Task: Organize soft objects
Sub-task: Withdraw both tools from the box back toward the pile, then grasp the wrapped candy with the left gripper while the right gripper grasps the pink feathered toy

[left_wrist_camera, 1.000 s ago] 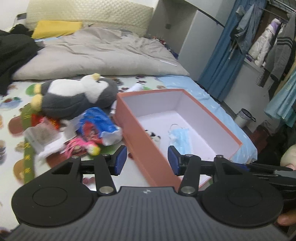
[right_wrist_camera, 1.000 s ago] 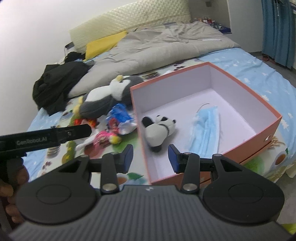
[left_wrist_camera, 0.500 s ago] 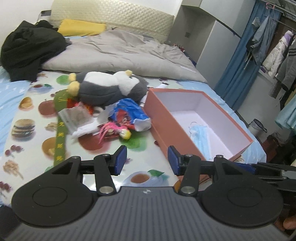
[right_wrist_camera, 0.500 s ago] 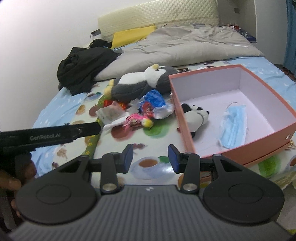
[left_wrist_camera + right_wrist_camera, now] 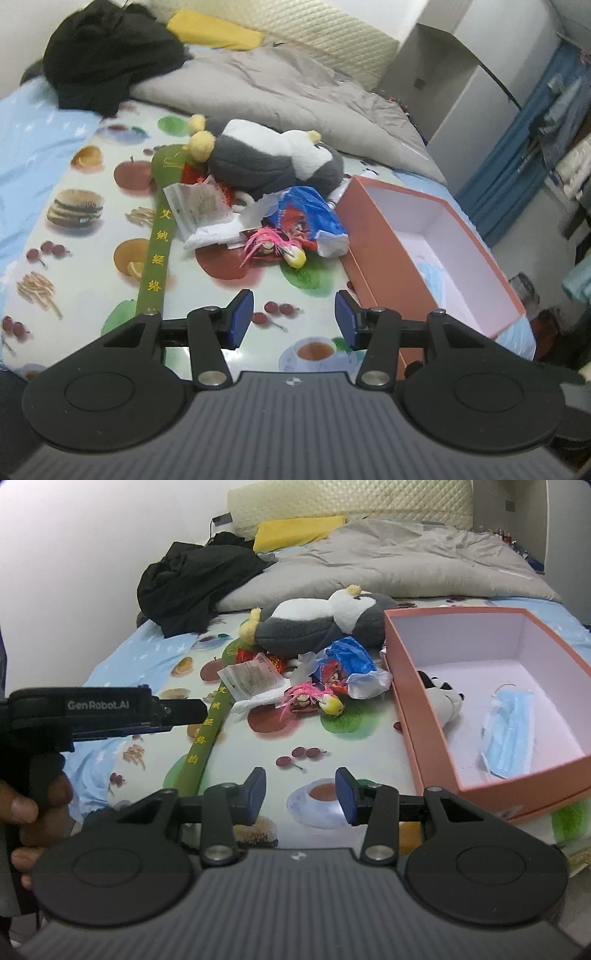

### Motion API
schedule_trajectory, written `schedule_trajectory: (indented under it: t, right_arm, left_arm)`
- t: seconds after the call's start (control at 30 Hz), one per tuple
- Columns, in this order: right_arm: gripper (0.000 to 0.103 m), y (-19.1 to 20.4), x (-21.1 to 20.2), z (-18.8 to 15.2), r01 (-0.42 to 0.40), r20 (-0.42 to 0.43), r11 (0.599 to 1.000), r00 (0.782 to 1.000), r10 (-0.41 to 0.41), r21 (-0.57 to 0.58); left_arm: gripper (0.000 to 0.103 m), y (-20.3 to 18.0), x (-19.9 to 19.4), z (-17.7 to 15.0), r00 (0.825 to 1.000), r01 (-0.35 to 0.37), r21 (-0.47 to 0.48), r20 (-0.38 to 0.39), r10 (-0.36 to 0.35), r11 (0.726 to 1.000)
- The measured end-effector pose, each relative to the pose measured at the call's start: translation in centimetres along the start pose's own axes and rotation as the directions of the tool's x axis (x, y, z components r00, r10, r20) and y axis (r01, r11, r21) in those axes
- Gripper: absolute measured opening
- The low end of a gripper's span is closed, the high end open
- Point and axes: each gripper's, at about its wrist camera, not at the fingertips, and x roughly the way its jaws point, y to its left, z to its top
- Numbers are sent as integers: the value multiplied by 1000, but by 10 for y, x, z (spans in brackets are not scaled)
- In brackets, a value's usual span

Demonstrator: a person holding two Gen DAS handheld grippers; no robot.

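A grey and white penguin plush (image 5: 269, 157) (image 5: 321, 622) lies on the bed behind a heap: a blue and red bag (image 5: 308, 214) (image 5: 345, 662), a pink-haired doll (image 5: 275, 245) (image 5: 312, 699), a clear packet (image 5: 199, 206) (image 5: 251, 677) and a long green strap (image 5: 157, 254) (image 5: 207, 734). An orange box (image 5: 384, 262) (image 5: 417, 716) stands to the right. It holds a small panda plush (image 5: 441, 701) and a blue face mask (image 5: 511, 731). My left gripper (image 5: 294, 324) and right gripper (image 5: 301, 795) are open and empty, above the bed's front, short of the heap.
A grey duvet (image 5: 280, 92) (image 5: 399, 568), black clothes (image 5: 107, 51) (image 5: 192, 579) and a yellow pillow (image 5: 299, 530) lie at the bed's far end. The left gripper's body (image 5: 107, 709) and the hand holding it show at the left of the right wrist view.
Both grippers have pulled back and to the left, away from the box. The heap and the penguin now lie ahead of them. Both stay open and empty.
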Motion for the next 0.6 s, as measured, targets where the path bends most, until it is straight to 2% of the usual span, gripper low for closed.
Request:
schedule_trajectory:
  t: [0.23, 0.4, 0.6]
  right_arm:
    - [45, -9, 60, 25, 11, -22, 1000, 1000, -12, -21]
    - [44, -20, 114, 45, 12, -50, 1000, 999, -13, -15]
    - [44, -33, 175, 64, 17, -93, 1000, 995, -17, -8]
  left_arm:
    - [55, 33, 69, 35, 999, 5, -122, -46, -11, 992]
    - [55, 55, 124, 61, 996, 6, -211, -89, -25, 978]
    - [55, 67, 184, 85, 988, 0, -267, -150, -41, 964]
